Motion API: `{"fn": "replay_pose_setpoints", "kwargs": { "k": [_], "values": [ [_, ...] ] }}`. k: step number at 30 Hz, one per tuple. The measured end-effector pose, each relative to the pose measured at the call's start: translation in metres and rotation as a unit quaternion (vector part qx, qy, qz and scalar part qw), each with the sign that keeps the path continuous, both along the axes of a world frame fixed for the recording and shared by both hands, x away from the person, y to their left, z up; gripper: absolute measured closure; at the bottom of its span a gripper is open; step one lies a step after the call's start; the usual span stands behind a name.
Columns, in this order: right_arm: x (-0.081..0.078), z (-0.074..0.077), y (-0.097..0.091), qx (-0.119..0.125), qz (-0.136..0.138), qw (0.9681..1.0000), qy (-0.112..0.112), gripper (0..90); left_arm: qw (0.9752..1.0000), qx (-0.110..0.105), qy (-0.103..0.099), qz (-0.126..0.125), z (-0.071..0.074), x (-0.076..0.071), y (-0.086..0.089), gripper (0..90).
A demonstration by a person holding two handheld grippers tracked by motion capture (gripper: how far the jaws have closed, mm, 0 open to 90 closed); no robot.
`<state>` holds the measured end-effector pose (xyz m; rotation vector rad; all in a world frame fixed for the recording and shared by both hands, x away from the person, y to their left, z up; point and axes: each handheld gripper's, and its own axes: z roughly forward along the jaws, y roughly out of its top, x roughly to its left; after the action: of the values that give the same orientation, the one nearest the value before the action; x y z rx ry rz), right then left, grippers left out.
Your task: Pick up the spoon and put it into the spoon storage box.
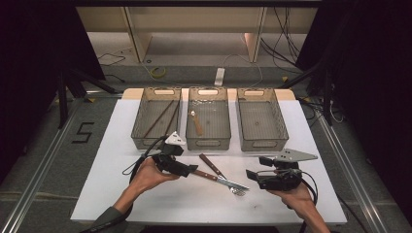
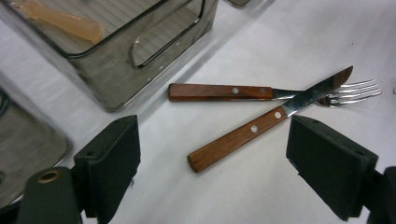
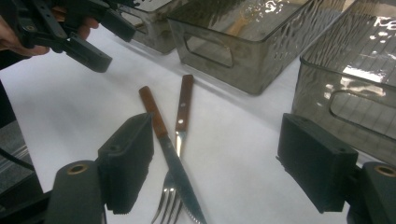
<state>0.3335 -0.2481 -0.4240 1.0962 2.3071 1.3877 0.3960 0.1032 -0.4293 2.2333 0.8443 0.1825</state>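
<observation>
knife (image 1: pixel 219 178) across fork (image 1: pixel 217 172) | before middle bin (image 1: pixel 208 142)

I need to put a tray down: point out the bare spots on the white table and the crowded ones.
Free: the table's left margin beside the left bin, and the near edge below the crossed knife and fork. Crowded: the far strip with three bins, and the middle between the left gripper and right gripper.

Knife (image 2: pixel 243 135) across fork (image 2: pixel 261 91), between parted jaws
</observation>
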Motion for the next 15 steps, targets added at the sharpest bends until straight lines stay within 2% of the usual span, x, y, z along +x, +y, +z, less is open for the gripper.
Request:
{"fn": "replay_pose_setpoints", "kwargs": {
  "k": [3, 6, 10, 15],
  "values": [
    [-0.004, -0.001, -0.002, 0.0, 0.002, 1.0, 0.003, 27.2, 0.9997, 0.015, 0.006, -0.017, -0.001, 0.001, -0.008, 17.1],
    [-0.007, -0.002, -0.003, -0.006, 0.002, 1.0, 0.005, 27.2, 0.9992, 0.034, 0.003, -0.022, -0.004, 0.001, -0.014, 17.4],
    [-0.009, -0.004, -0.003, -0.006, 0.004, 1.0, 0.006, 26.6, 0.9986, 0.043, 0.005, -0.032, -0.007, 0.003, -0.02, 17.8],
    [-0.013, -0.004, -0.003, -0.004, 0.004, 0.9999, 0.008, 25.9, 0.9964, 0.063, 0.013, -0.055, -0.01, 0.005, -0.03, 19.0]
  ]
}}
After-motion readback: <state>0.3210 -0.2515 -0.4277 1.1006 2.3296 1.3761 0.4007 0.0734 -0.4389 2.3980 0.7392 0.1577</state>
